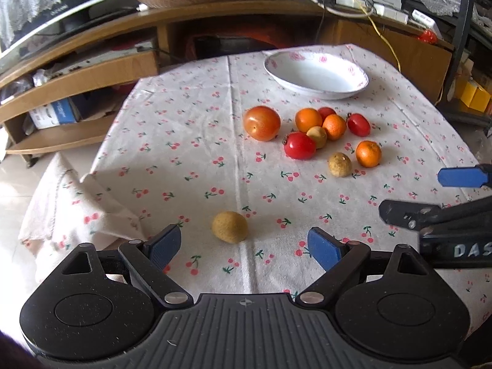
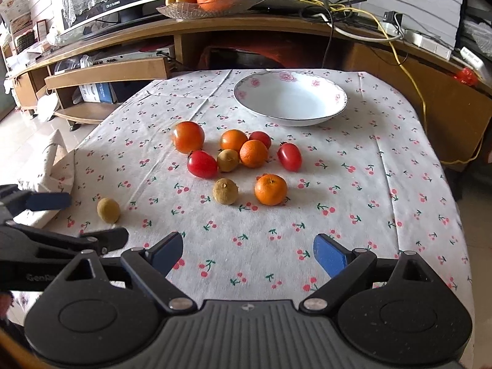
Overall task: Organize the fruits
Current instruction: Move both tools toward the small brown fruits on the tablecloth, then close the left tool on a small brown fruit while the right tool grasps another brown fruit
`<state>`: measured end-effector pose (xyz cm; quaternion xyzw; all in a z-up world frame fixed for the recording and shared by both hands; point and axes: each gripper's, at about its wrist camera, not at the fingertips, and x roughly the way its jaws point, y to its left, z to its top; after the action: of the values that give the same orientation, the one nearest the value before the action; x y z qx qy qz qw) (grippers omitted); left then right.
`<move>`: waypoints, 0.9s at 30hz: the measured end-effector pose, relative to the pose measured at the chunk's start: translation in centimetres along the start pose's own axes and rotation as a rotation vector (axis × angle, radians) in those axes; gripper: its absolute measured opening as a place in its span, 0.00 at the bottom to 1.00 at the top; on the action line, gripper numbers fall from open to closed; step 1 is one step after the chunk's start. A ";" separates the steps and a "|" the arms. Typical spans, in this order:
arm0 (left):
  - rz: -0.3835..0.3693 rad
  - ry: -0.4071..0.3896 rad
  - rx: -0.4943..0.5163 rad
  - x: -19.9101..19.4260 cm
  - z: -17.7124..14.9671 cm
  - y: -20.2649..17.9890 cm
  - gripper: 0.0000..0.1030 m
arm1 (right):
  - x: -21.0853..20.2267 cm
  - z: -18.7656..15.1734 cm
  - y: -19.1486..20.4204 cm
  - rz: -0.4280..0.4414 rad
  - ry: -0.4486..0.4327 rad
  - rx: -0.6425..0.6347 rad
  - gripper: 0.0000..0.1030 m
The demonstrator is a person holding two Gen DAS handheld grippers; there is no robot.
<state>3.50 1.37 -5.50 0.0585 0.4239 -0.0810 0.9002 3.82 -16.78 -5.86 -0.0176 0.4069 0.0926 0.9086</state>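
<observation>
A white bowl (image 1: 316,75) (image 2: 290,98) with pink flowers on its rim stands empty at the far side of the cherry-print tablecloth (image 2: 369,184). In front of it lies a cluster of fruit: a large orange-red tomato (image 1: 262,123) (image 2: 188,136), small oranges (image 2: 270,189), red cherry tomatoes (image 2: 202,163) and tan longans (image 2: 225,191). One longan (image 1: 229,226) (image 2: 108,210) lies apart, just ahead of my left gripper (image 1: 244,247), which is open around nothing. My right gripper (image 2: 247,253) is open too, over bare cloth.
A wooden TV stand (image 2: 215,27) runs behind the table, carrying a glass dish of oranges (image 2: 209,6), cables and a power strip (image 2: 424,40). The table's left edge (image 1: 92,178) drops to tiled floor. Each gripper shows at the other view's side.
</observation>
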 end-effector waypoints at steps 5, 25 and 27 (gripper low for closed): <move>-0.012 0.048 -0.020 2.0 0.3 0.5 0.68 | 0.7 0.9 -0.8 0.014 0.003 0.016 0.88; -0.021 0.063 0.005 2.5 0.8 -0.4 0.36 | 1.6 2.3 -2.0 0.061 0.000 0.014 0.53; -0.017 0.069 0.009 2.6 0.9 -0.7 0.36 | 1.7 2.6 -2.1 0.063 0.002 0.012 0.53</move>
<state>5.70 0.32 -6.96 0.0619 0.4548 -0.0885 0.8840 7.23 -18.31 -5.50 0.0008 0.4088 0.1188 0.9049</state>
